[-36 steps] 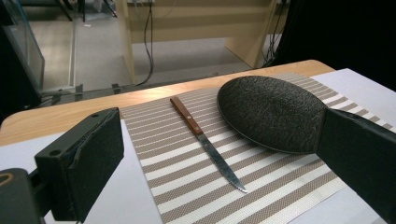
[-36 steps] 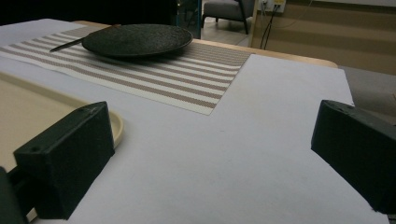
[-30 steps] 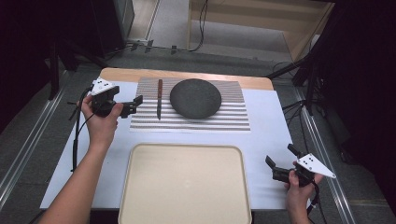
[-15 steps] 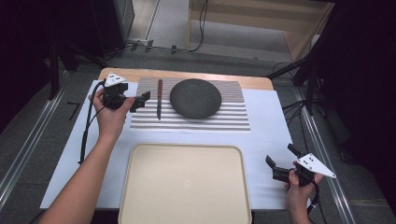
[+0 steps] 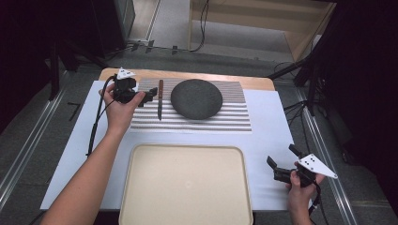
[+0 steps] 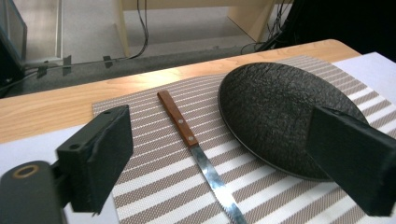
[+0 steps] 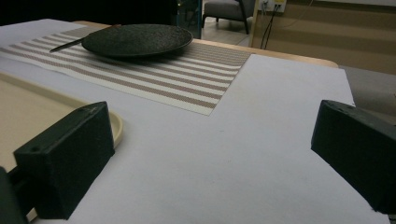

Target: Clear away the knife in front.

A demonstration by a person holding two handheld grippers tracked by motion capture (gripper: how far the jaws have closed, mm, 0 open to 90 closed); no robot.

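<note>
A knife with a brown wooden handle lies on a striped placemat, just left of a dark round plate. My left gripper hovers at the mat's left edge and points at the knife. It is open, and its jaws have just been closing a little with nothing gripped. In the left gripper view, the knife blade runs between the two jaws, a little beyond them. My right gripper stays open over the white table cover at the near right, empty.
A large beige tray sits at the near middle of the table, its rim close to the right gripper's left jaw. The white cover spreads around the mat. A wooden table edge runs along the far side.
My left hand has moved away from the person and slightly right, bringing the gripper closer to the knife handle. The right hand has not moved.
</note>
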